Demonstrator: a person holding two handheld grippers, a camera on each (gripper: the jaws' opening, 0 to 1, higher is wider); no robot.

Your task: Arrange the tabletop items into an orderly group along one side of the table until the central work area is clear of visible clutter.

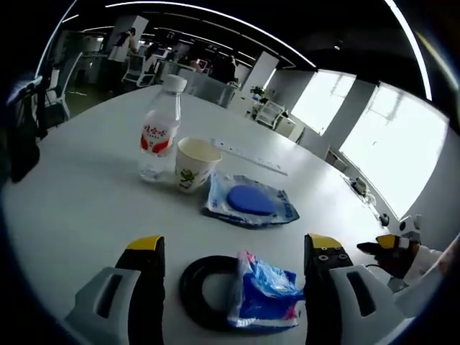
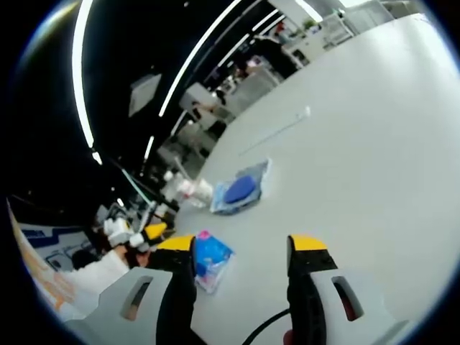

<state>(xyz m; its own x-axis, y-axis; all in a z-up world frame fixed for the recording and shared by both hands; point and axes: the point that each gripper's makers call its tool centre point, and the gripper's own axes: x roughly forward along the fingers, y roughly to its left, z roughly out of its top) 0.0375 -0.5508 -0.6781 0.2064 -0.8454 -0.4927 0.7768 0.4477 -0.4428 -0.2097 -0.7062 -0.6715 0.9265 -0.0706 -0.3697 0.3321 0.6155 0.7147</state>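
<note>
My left gripper [image 1: 233, 248] is open low over the white table [image 1: 93, 201]. Between its jaws lie a black ring [image 1: 195, 291] and a blue-and-pink packet [image 1: 264, 293] that overlaps the ring's right side. Farther off stand a water bottle [image 1: 159, 129] and a paper cup [image 1: 195, 164], with a blue pad in a clear bag [image 1: 250, 201] to their right and a long ruler [image 1: 248, 156] behind. My right gripper [image 2: 243, 248] is open too, with bare table between its jaws; the packet [image 2: 210, 262] lies just past its left jaw. The bag [image 2: 241, 190] and ruler [image 2: 277, 129] lie beyond.
The right gripper [image 1: 395, 251] comes in from the right of the left gripper view, and the left gripper [image 2: 144, 233] with a white sleeve [image 2: 79, 280] from the left of the right gripper view. Office chairs and desks stand beyond the table. Bare tabletop [image 2: 374, 165] stretches to the right.
</note>
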